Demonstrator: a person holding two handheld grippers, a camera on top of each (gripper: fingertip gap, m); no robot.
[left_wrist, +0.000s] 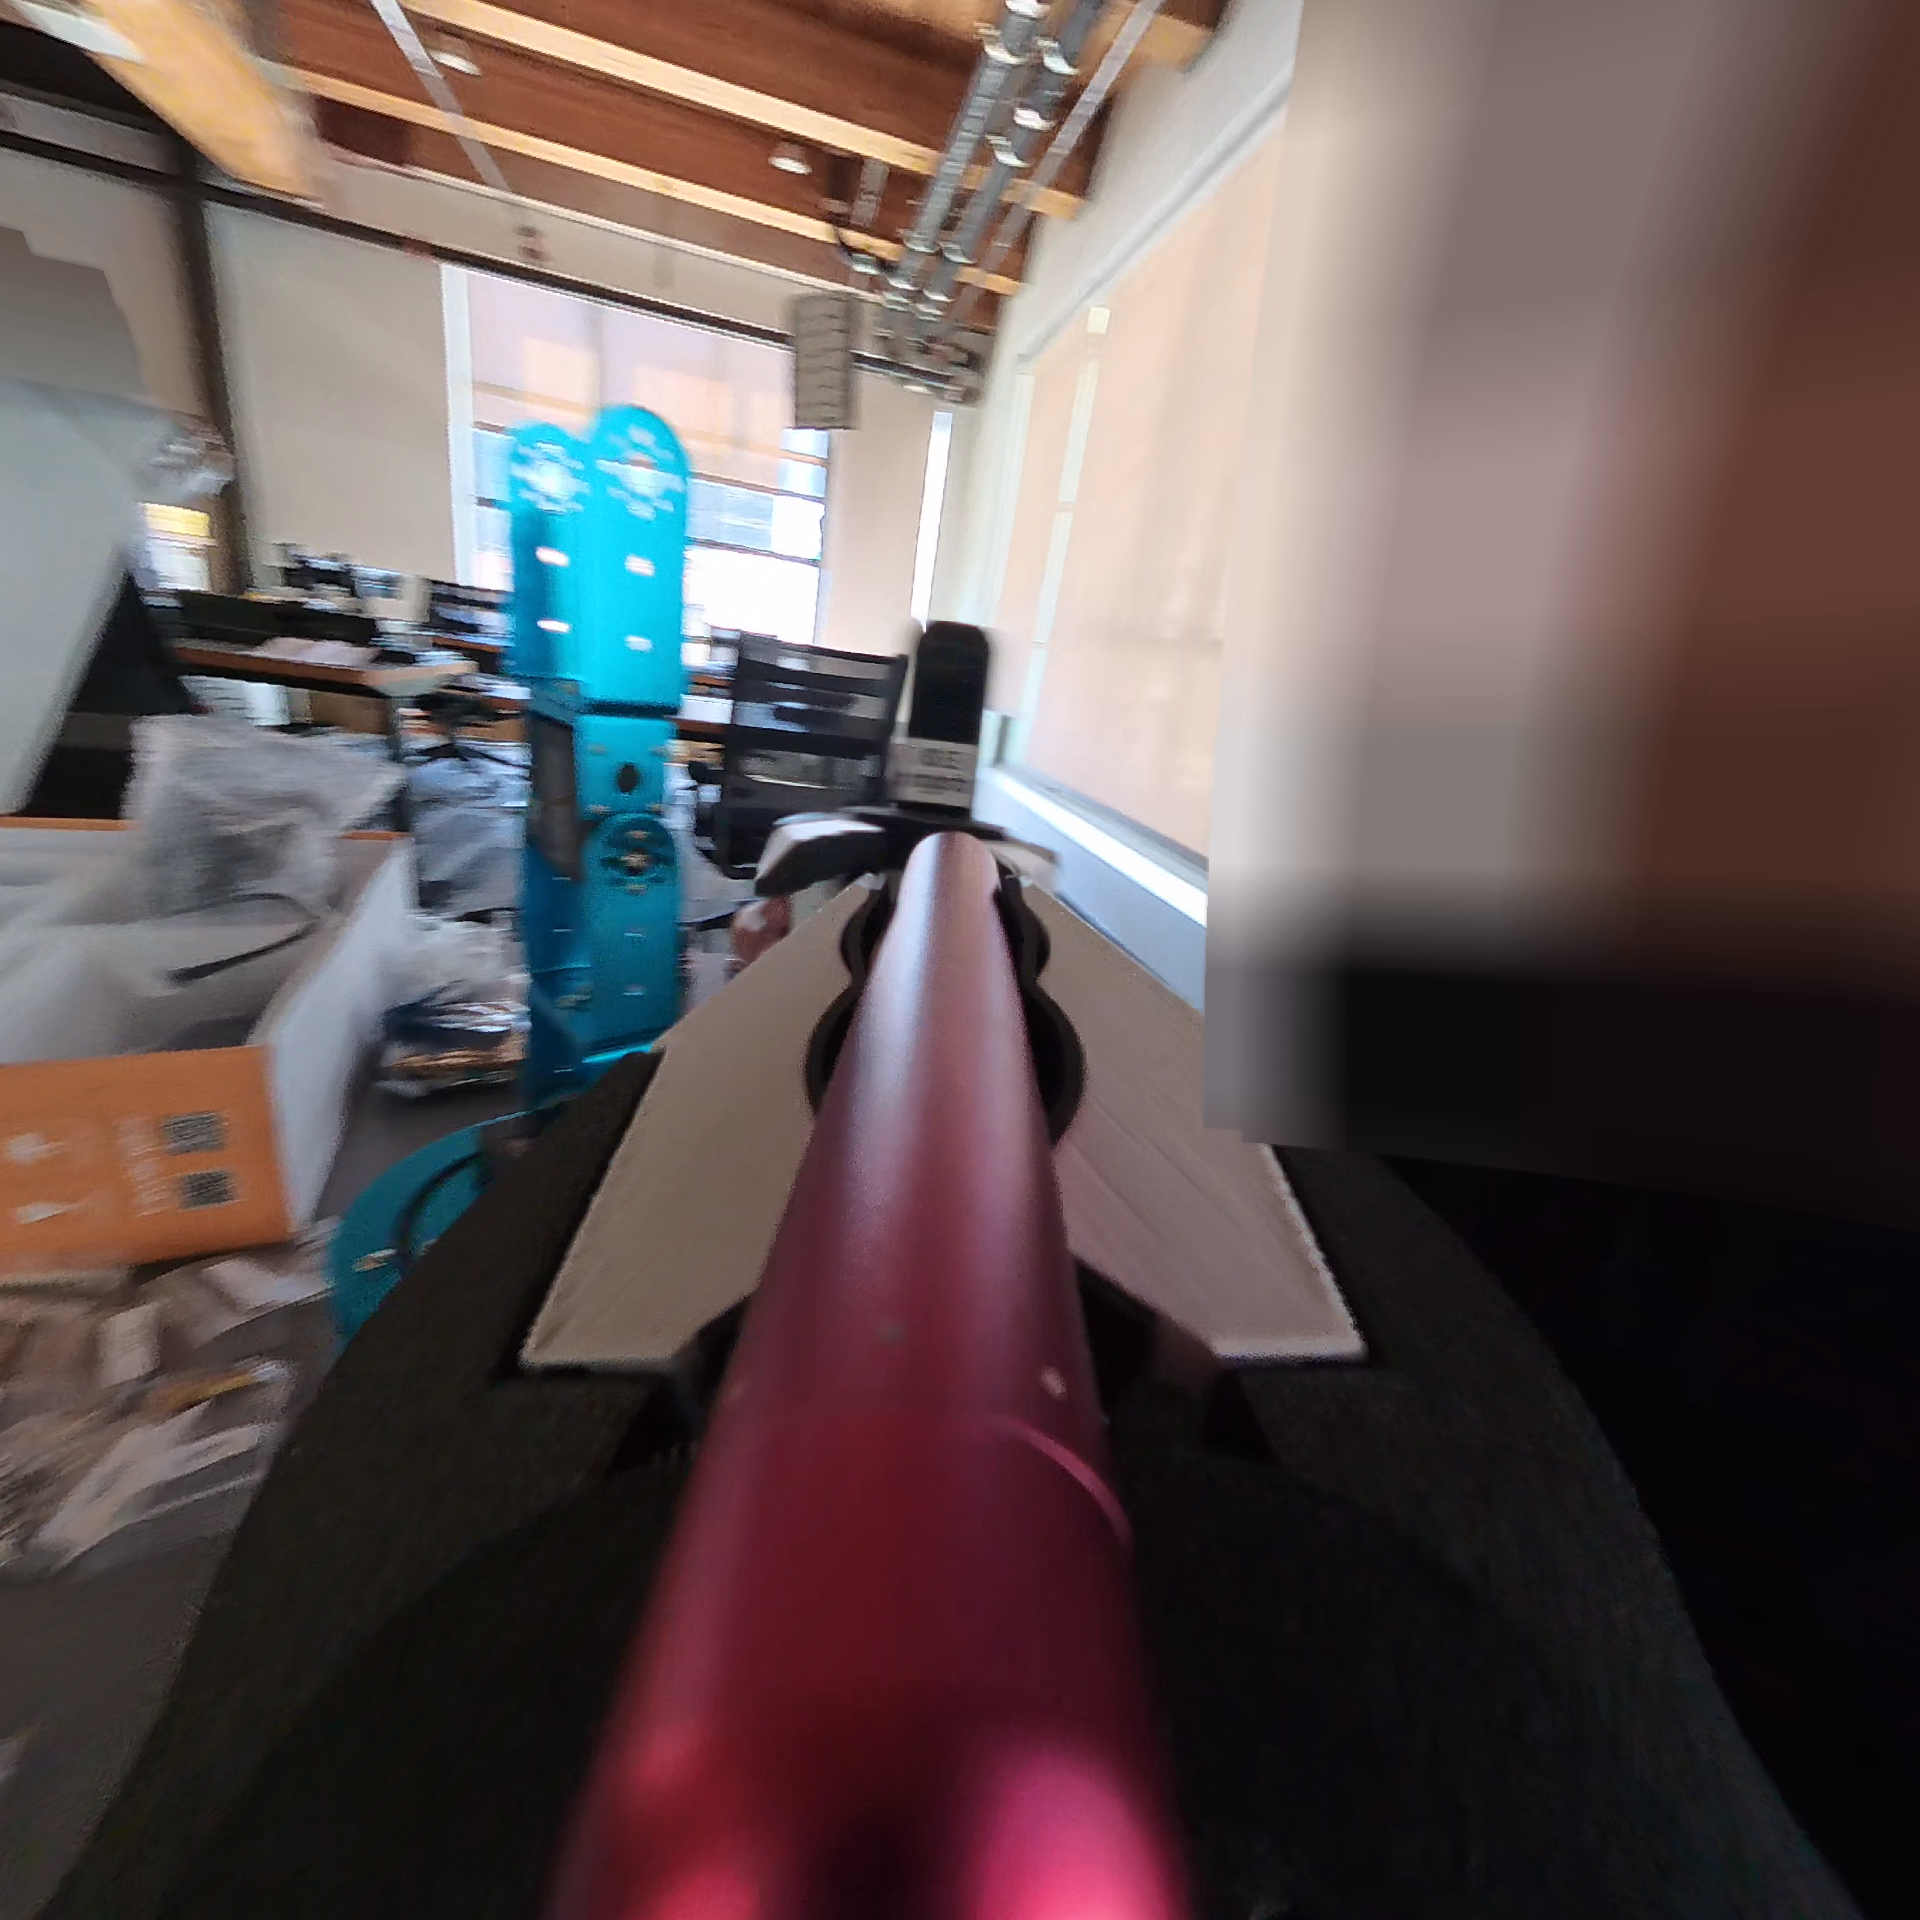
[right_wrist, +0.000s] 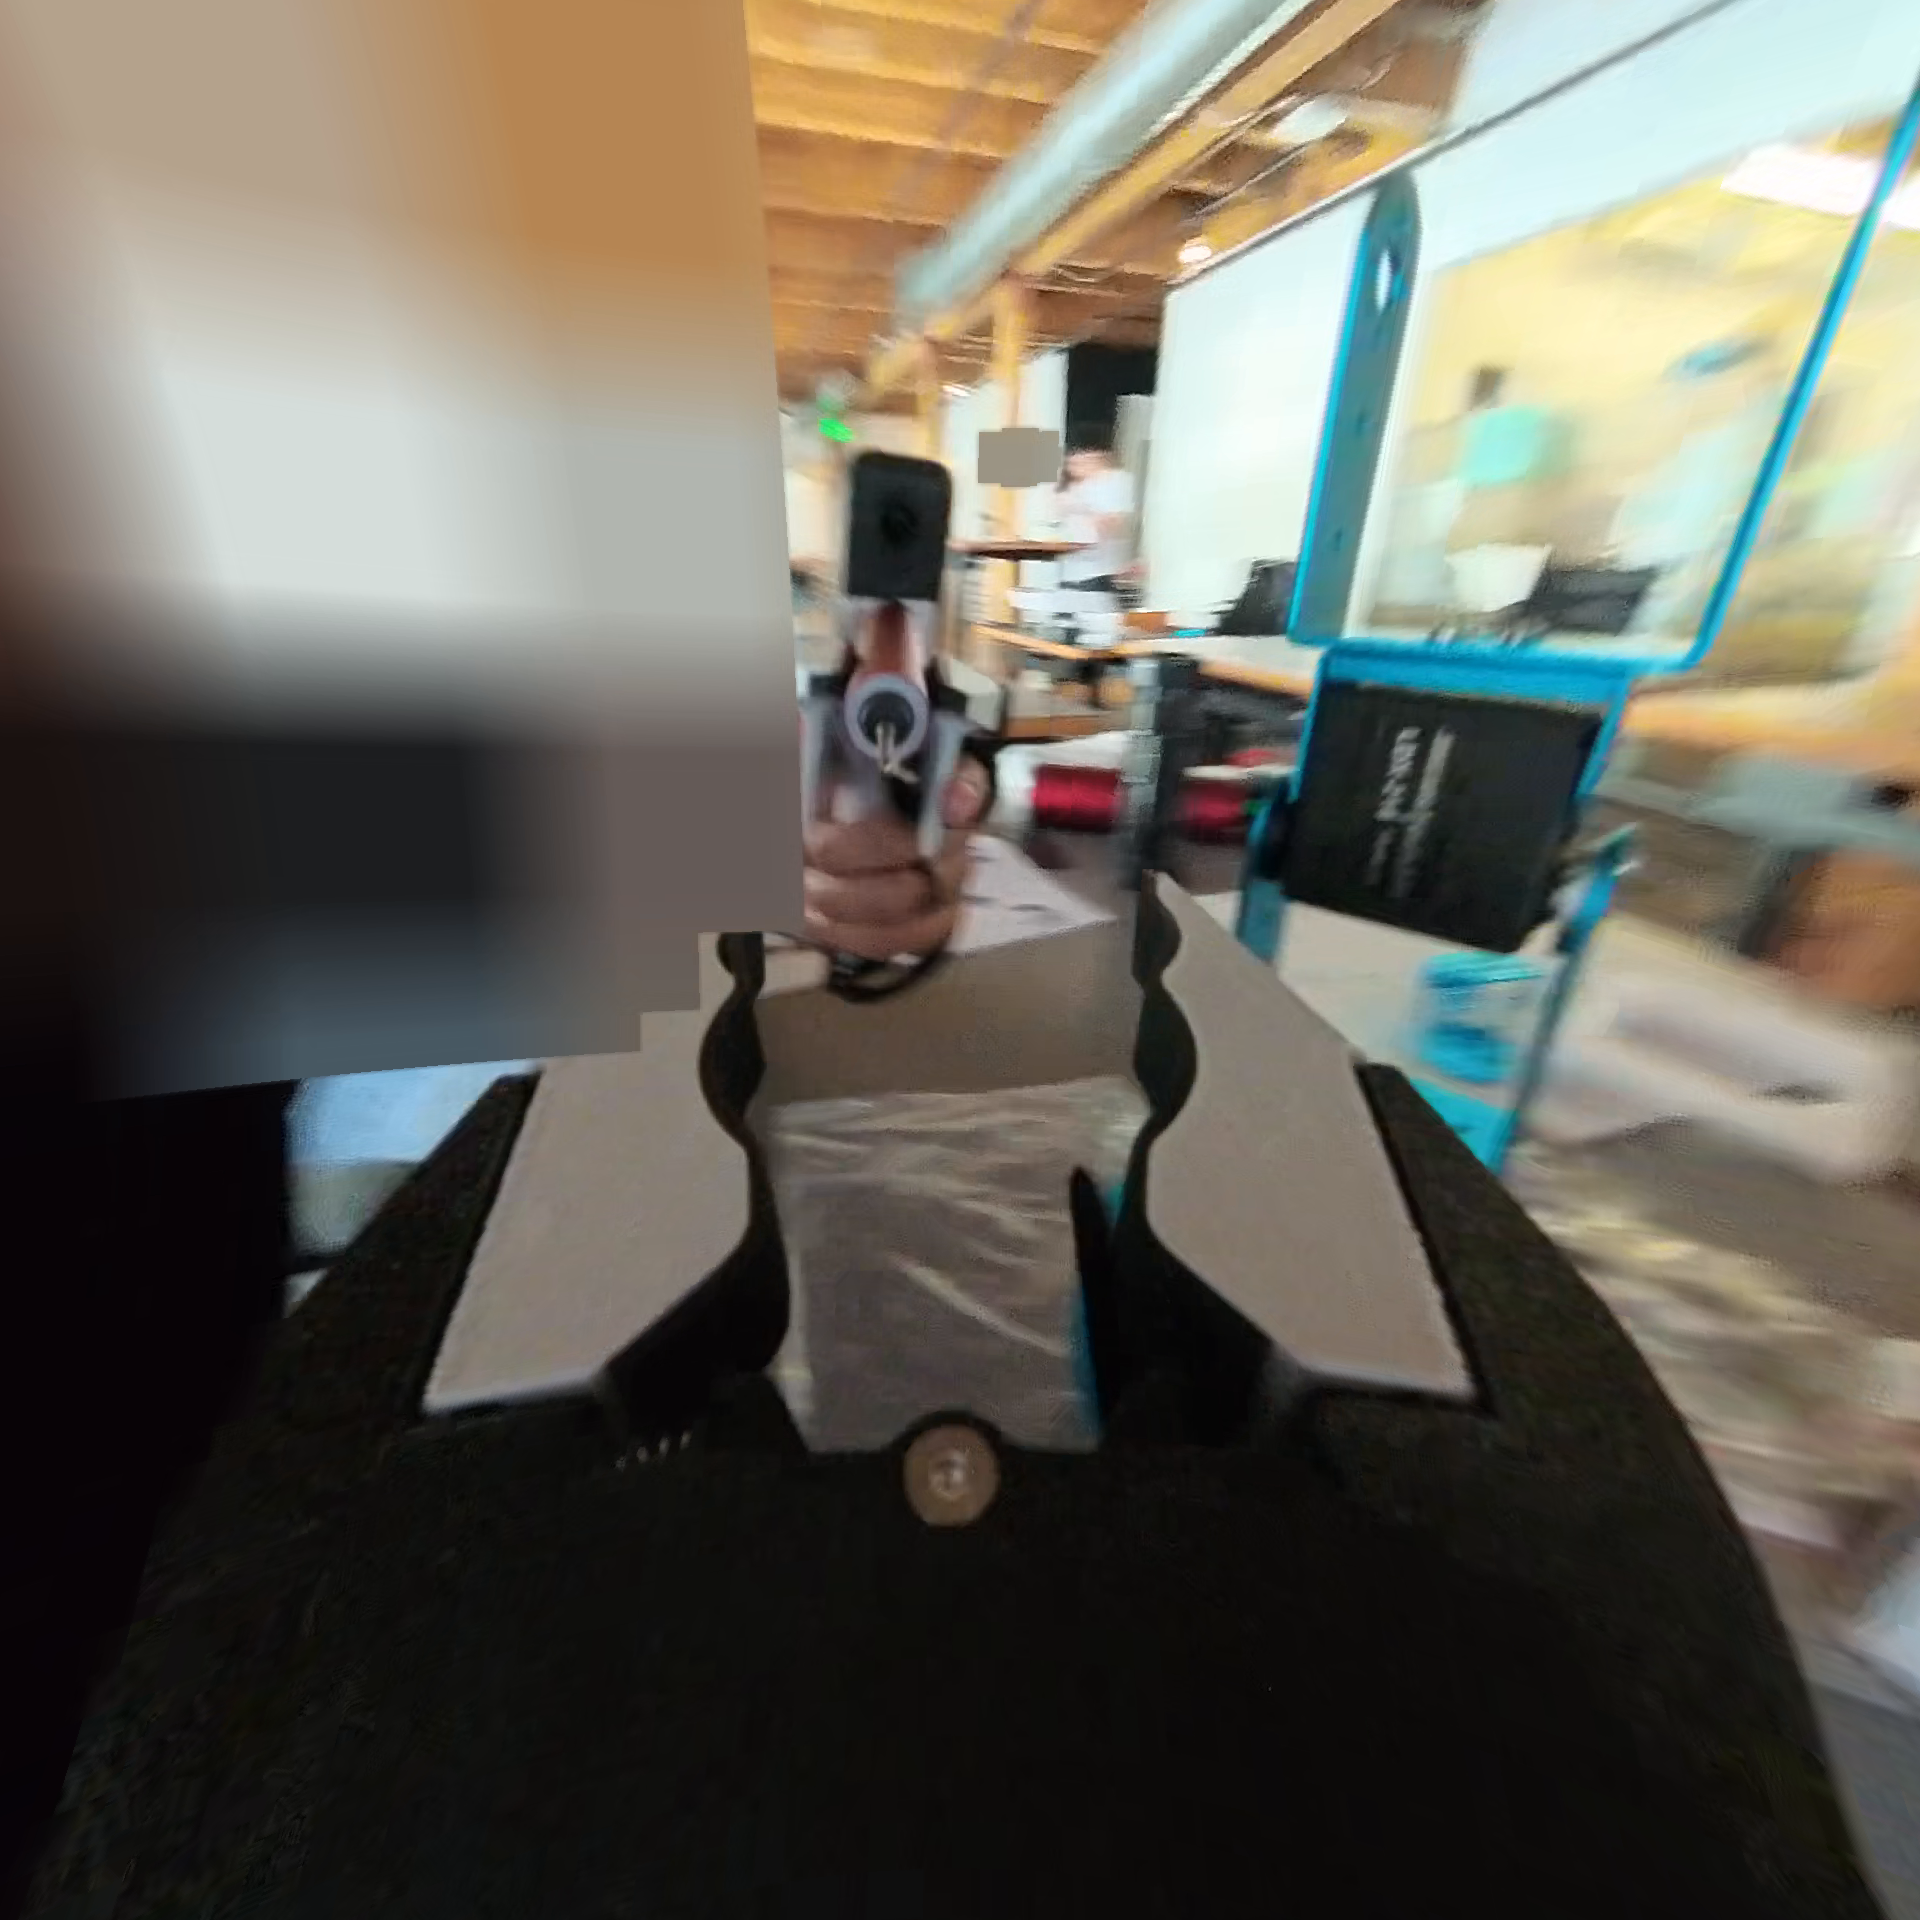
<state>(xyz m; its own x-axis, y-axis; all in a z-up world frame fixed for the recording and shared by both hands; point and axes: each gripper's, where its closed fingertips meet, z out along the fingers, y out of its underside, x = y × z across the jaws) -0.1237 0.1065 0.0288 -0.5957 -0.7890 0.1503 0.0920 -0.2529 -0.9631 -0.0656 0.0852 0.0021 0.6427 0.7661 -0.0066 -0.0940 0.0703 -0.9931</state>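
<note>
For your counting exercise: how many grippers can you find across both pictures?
2. The left gripper is shut on a red tube; it shows again farther off, facing the open, empty right gripper.

A big room. Brown wood beams (left_wrist: 623, 156) and silver pipes (left_wrist: 977, 156) fill the top of the frame. Bright windows (left_wrist: 748, 582) glow in the middle, with pale blinds (left_wrist: 1132, 520) to their right. Dark chairs (left_wrist: 805, 748) and a long table (left_wrist: 312, 665), maybe with screens, sit below.
</note>
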